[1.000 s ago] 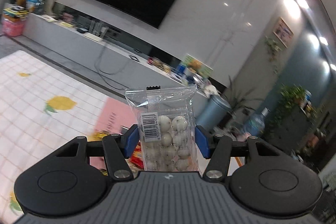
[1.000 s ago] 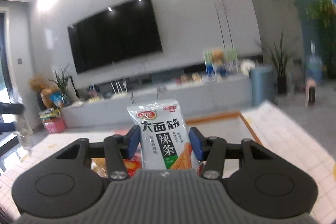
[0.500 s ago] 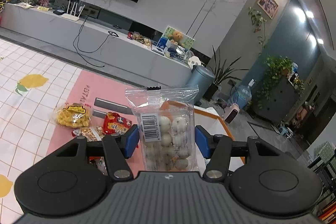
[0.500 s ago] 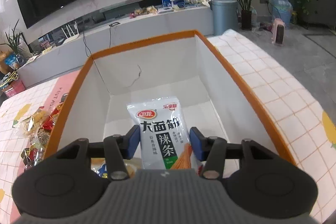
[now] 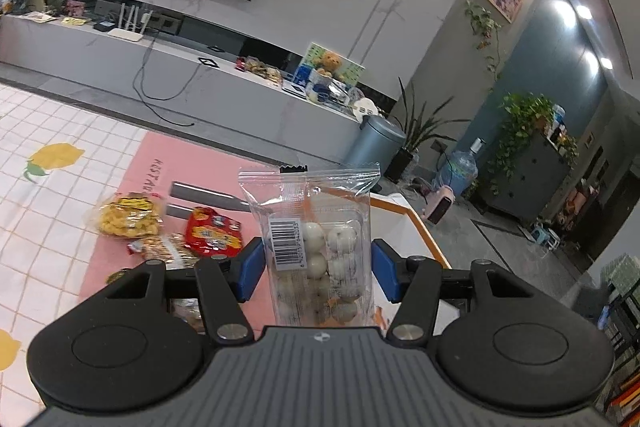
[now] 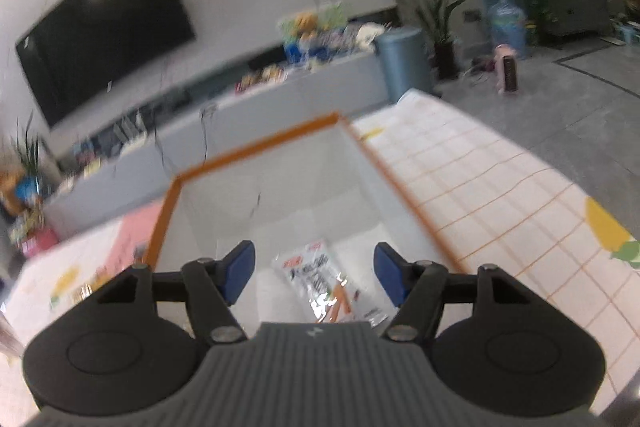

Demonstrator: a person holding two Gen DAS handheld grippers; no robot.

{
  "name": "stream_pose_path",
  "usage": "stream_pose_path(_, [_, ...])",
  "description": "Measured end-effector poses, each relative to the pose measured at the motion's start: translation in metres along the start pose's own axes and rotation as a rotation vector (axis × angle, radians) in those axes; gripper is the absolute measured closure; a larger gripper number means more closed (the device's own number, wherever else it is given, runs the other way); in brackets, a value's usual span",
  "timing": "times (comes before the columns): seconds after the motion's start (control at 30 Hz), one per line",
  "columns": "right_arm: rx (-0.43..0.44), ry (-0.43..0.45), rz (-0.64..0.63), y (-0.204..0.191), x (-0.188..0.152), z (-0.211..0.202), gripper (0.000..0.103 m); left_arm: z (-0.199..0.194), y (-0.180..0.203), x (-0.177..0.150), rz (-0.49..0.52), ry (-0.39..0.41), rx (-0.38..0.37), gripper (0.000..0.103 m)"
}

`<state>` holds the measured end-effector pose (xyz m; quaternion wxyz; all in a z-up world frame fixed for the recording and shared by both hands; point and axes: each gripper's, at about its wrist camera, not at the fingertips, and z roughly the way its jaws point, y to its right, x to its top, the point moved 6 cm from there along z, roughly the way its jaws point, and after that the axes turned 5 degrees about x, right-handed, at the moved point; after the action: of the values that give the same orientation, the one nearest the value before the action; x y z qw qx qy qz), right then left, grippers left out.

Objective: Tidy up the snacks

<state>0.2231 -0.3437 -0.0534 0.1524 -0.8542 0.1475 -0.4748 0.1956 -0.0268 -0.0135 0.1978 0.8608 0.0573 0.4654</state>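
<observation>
Your right hand-held gripper (image 6: 314,273) was opening, its white spicy-strip packet (image 6: 326,283) loose below in the orange-rimmed white box (image 6: 256,147). Your left hand-held gripper (image 5: 316,269) gripped the clear egg packet (image 5: 316,247) upright, the box rim just right of it.

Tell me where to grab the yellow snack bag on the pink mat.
Pinch the yellow snack bag across its puffy middle, coming straight down: it lies flat on the pink mat. The red packet and a nut packet crowd its right side in the left wrist view, so probably lean in from its free left.
</observation>
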Motion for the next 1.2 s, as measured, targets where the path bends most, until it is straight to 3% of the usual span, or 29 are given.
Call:
stream_pose_path(0.23, [-0.024, 0.071, 0.083, 0.028, 0.011, -0.026, 0.038, 0.035, 0.052, -0.013, 0.061, -0.081, -0.041, 0.038])
stream_pose_path(0.43, [0.046, 0.038, 0.113, 0.035, 0.011, -0.031, 0.037, 0.093, 0.086, -0.02, 0.133, -0.241, -0.032, 0.038])
stream_pose_path(0.67, [0.037, 0.055, 0.153, 0.049, 0.017, -0.033, 0.037, 0.164, 0.101, -0.022, 0.308, -0.372, 0.188, 0.038])
stream_pose_path(0.87, [0.035, 0.054, 0.161, 0.052, 0.019, -0.033, 0.037, 0.208, 0.105, -0.054, 0.385, -0.564, 0.25, 0.037])
stream_pose_path(1.0, [0.019, 0.052, 0.144, 0.051, 0.019, -0.033, 0.037, 0.216, 0.108, -0.062, 0.485, -0.531, 0.339, 0.038])
stream_pose_path(1.2, [0.014, 0.045, 0.148, 0.051, 0.017, -0.034, 0.037, 0.224, 0.113, -0.069, 0.609, -0.561, 0.406, 0.036])
